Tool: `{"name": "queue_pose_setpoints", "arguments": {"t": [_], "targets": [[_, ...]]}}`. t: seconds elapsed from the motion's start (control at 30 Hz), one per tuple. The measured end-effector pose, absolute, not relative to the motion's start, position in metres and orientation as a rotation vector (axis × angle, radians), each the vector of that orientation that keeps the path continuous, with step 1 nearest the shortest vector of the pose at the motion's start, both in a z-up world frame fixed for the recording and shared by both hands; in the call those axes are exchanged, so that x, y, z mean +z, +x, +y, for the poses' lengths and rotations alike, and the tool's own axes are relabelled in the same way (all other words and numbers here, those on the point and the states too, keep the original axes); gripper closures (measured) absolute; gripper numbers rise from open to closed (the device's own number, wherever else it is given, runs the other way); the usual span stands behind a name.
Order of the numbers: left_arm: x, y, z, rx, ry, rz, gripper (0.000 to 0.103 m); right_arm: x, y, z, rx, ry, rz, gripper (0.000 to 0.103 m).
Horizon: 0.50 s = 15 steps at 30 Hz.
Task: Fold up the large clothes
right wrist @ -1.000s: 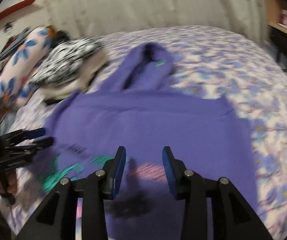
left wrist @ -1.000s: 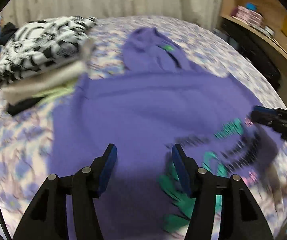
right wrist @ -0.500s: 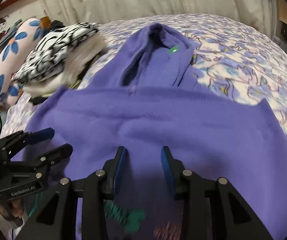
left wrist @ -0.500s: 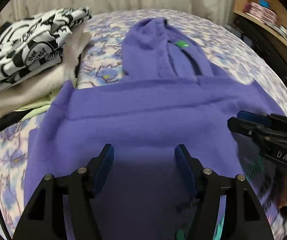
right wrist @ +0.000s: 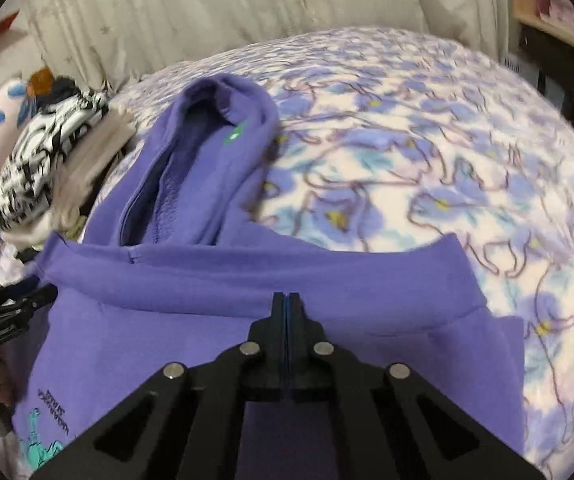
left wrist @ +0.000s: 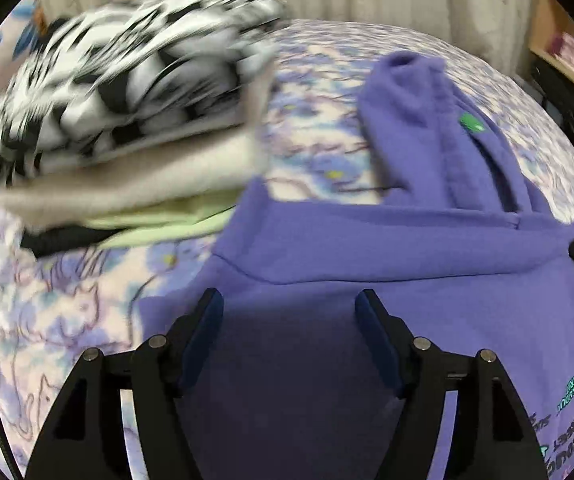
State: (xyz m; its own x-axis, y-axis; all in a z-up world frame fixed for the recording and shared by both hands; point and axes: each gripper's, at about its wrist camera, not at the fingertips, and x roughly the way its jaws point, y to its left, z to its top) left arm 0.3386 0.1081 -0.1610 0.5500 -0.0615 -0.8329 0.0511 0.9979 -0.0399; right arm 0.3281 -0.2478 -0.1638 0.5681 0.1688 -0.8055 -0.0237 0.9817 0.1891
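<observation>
Purple hoodie spread on the flowered bed, one tool clenched, the other released.

The purple hoodie (right wrist: 247,280) lies flat on the bed (right wrist: 427,152), its hood (right wrist: 207,152) stretched away ahead of both tools; the right tool (right wrist: 287,300) has its tips pressed together with no gap, down at a folded band of the fabric, though I cannot tell whether any cloth is pinched between them; the left tool (left wrist: 289,304) stands spread wide above the hoodie's body with nothing between its fingers; ahead and to the left of the left tool sits a stack of folded clothes (left wrist: 127,120), black-and-white print on top, just beside the hoodie's corner.
</observation>
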Motion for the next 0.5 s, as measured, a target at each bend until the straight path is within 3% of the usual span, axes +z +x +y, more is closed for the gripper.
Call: {"name": "queue_pose_setpoints", "arguments": {"t": [0.1, 0.23, 0.5], "targets": [[-0.159, 0.335, 0.117, -0.061, 0.003, 0.977, 0.047, -0.165, 0.323, -0.266, -0.127, -0.014, 0.949, 0.099], [-0.161, 0.329, 0.116, -0.066, 0.044, 0.962, 0.048, -0.172, 0.313, -0.315, -0.077, 0.197, 0.969, 0.103], [-0.156, 0.327, 0.109, -0.039, 0.089, 0.983, 0.047, -0.163, 0.313, -0.285, -0.141, 0.031, 0.981, 0.1]]}}
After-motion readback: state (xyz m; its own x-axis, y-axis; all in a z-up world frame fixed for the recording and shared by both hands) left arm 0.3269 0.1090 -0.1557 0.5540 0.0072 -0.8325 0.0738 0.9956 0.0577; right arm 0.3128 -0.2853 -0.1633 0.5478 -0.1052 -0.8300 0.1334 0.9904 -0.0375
